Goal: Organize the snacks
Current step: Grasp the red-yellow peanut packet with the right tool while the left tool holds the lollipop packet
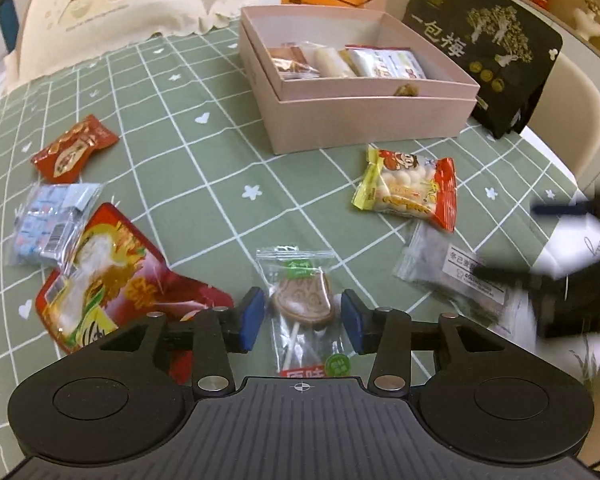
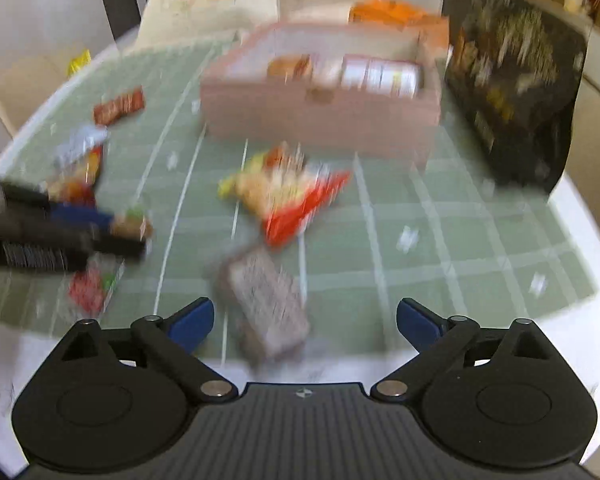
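Left tongs stand open astride our clear lollipop packet, pads not touching it, well short of the pink box on the bench. Right tongs gape wide over a blurred grey packet. Beside the box, a black bag reads "一包梅"; the other labels are illegible.

the tall black bag right of the pink box reads "一包梅" in large pale characters, the lollipop packet in front of that box shows "原味" on its red strip, while other print stays illegible.
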Motion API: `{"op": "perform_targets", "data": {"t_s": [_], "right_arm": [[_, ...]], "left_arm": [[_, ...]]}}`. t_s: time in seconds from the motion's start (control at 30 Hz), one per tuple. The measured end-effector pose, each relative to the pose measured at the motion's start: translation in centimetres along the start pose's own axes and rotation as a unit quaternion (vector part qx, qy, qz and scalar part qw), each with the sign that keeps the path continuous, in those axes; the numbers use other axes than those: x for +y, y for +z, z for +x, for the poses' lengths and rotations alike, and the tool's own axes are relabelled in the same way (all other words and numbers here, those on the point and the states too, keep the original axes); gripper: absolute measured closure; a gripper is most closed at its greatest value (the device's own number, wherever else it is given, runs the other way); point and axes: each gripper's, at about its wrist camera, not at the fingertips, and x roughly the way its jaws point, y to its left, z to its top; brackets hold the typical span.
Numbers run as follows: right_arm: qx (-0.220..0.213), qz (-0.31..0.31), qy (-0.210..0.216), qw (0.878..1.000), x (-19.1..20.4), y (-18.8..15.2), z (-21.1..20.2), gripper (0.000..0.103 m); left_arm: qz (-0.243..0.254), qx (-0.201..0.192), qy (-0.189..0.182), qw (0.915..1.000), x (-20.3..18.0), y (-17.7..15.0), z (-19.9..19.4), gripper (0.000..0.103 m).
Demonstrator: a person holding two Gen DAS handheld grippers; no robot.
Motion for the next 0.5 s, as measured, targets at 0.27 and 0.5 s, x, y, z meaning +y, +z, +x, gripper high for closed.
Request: {"op": "perform_targets", "data": {"t_s": [0.27, 0.5], "right_arm": [[-0.014, -0.044, 0.007, 0.999, 0.2, 8.0, 4.3, 0.005], [0.048, -0.067, 0.051, 0.995, 2.1, 8.2, 7.0, 0.043]], "left_arm": [[0.002, 0.001, -0.005, 1.0000, 0.1, -0.2, -0.2, 0.056], [0.014, 0.000, -0.021, 0.9997, 0.1, -0.4, -0.3, 0.052]]}}
